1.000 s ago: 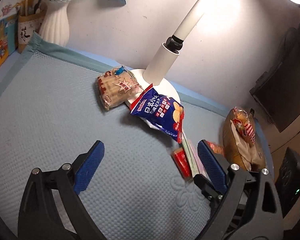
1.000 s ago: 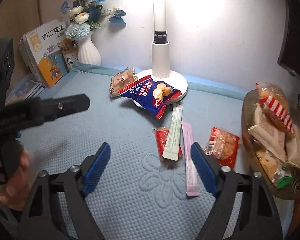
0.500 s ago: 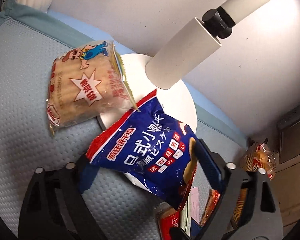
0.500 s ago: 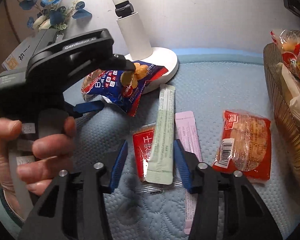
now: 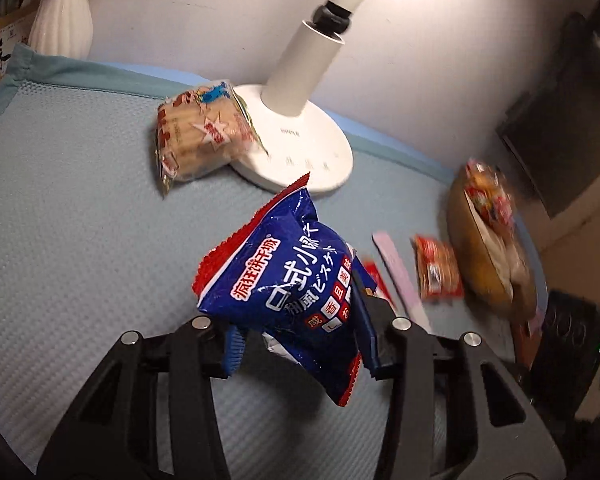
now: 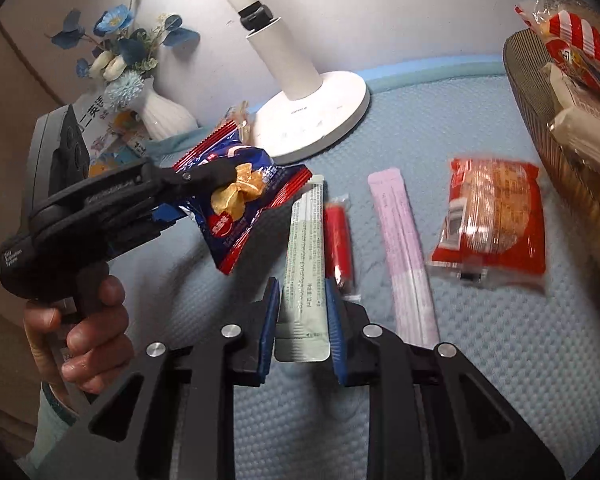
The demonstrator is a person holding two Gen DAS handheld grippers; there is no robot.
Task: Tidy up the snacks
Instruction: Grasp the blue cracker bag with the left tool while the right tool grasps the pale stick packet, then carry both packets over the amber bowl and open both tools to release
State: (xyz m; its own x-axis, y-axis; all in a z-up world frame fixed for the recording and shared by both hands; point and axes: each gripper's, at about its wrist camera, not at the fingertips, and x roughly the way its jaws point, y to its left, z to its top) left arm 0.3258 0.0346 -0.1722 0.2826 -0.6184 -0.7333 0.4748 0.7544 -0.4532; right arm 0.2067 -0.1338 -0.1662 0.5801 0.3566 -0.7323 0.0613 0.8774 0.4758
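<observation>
Surface: light blue textured mat (image 6: 480,360).
Back: white lamp base (image 6: 320,116), white vase (image 6: 164,114).
Middle: pink stick (image 6: 404,256), small red packet (image 6: 338,240), red biscuit pack (image 6: 496,216).
Right: brown basket (image 6: 540,120).

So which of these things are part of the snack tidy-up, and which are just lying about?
Job: blue biscuit bag in left gripper; pale green stick sachet in right gripper; pink stick sachet; red cake packet; brown snack basket.

Lying about: white desk lamp; white flower vase.
</observation>
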